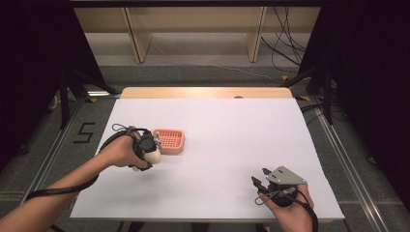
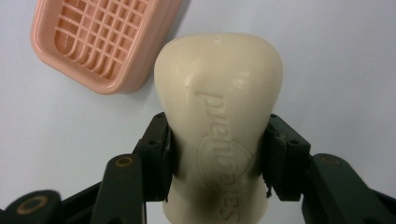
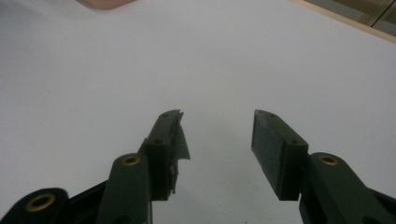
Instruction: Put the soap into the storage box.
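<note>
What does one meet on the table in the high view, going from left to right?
Left gripper shut on the bar of soap → pink soap dish → right gripper, its jaws apart and holding nothing.

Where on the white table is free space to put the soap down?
Bare: the middle of the table between the pink soap dish and the right gripper, and the far half. Crowded: around the left gripper holding the soap.

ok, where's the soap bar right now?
The soap bar is clamped in the left hand-held gripper, on the table's left side in the high view, just beside the pink soap dish.
</note>
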`<state>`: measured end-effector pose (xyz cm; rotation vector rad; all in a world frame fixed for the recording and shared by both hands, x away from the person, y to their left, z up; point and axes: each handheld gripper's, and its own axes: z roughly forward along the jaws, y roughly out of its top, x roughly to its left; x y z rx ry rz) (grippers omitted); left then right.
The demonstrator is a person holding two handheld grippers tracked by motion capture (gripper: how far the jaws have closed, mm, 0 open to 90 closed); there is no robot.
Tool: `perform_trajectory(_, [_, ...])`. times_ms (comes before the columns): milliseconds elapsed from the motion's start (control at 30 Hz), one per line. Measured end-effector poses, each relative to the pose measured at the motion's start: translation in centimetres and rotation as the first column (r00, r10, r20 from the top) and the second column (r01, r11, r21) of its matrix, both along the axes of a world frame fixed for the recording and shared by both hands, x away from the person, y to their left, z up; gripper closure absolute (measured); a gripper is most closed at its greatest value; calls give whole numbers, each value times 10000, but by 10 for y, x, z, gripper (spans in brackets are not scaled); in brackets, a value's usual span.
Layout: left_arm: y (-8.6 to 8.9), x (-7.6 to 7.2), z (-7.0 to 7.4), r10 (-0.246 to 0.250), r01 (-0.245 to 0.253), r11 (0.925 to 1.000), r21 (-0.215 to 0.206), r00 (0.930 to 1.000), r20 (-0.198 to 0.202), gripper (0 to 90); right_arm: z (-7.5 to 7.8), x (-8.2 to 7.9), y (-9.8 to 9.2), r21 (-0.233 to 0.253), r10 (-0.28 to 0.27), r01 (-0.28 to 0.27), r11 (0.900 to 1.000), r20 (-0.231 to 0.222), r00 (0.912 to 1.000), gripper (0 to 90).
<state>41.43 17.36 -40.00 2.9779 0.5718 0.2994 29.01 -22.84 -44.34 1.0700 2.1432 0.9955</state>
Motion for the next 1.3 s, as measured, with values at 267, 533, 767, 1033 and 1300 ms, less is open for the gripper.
perform_trajectory(267, [0, 2, 1, 42, -42, 10000, 14, 10000, 35, 497, 0, 0, 0, 52, -21, 21, 10000, -36, 10000, 528])
perform_trajectory(533, [1, 4, 3, 69, -70, 10000, 44, 9999, 95, 497, 0, 0, 0, 22, -15, 15, 10000, -7, 10000, 528])
perform_trajectory(767, [0, 5, 3, 51, -51, 10000, 18, 9999, 114, 497, 0, 0, 0, 15, -19, 19, 10000, 11, 10000, 528])
perform_trajectory(1033, [1, 10, 4, 142, -143, 9999, 46, 9997, 189, 497, 0, 0, -1, -2, 0, 0, 10000, 33, 10000, 528])
perform_trajectory(1300, [1, 14, 4, 229, -230, 9997, 45, 9993, 299, 497, 0, 0, -1, 3, 1, -1, 10000, 42, 10000, 529])
